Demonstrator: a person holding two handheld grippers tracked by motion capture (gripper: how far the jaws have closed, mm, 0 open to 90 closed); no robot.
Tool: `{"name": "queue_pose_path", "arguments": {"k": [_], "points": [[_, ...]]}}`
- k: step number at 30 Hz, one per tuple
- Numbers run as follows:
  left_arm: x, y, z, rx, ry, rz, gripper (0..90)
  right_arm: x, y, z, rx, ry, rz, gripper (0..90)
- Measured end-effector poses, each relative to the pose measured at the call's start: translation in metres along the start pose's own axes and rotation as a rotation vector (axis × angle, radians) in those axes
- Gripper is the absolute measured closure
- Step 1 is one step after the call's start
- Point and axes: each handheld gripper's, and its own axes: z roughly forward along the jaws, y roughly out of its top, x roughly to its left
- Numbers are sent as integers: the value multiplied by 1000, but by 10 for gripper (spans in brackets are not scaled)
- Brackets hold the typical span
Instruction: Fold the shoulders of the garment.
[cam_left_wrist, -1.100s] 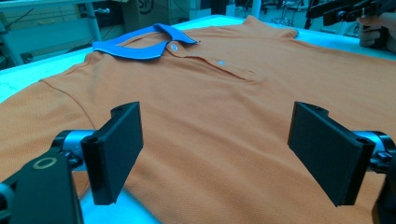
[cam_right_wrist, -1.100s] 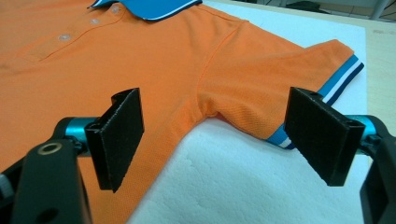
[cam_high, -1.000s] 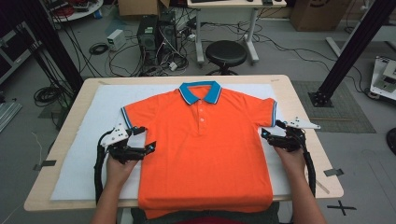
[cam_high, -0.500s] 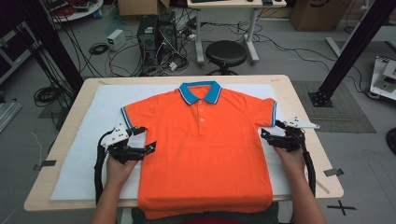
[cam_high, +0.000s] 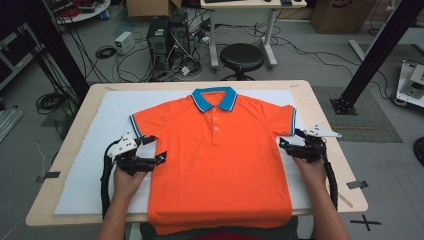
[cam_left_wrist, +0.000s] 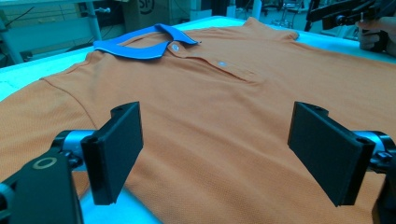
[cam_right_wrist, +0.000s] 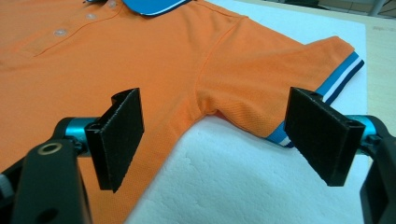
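White padded table (cam_high: 90, 150), cluttered lab floor behind. Orange polo shirt (cam_high: 220, 165) flat, collar away, long axis running away from person. Left gripper (cam_high: 150, 150) at one side hem, right gripper (cam_high: 290, 141) at opposite armpit; both wide open, empty, equally near.

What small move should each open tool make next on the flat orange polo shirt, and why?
Probably ease both in and close on the shirt's side edges: the left tool and right tool stand open beside the orange blue-collared polo shirt, gripping nothing.
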Motion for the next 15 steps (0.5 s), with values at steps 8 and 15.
{"name": "queue_pose_path", "arguments": {"k": [8, 15], "points": [[0, 0, 0, -1, 2, -3, 182, -1, 1, 1, 8, 0, 6, 206], [-1, 0, 0, -2, 8, 6, 182, -9, 13, 2, 46, -36, 72, 207]]}}
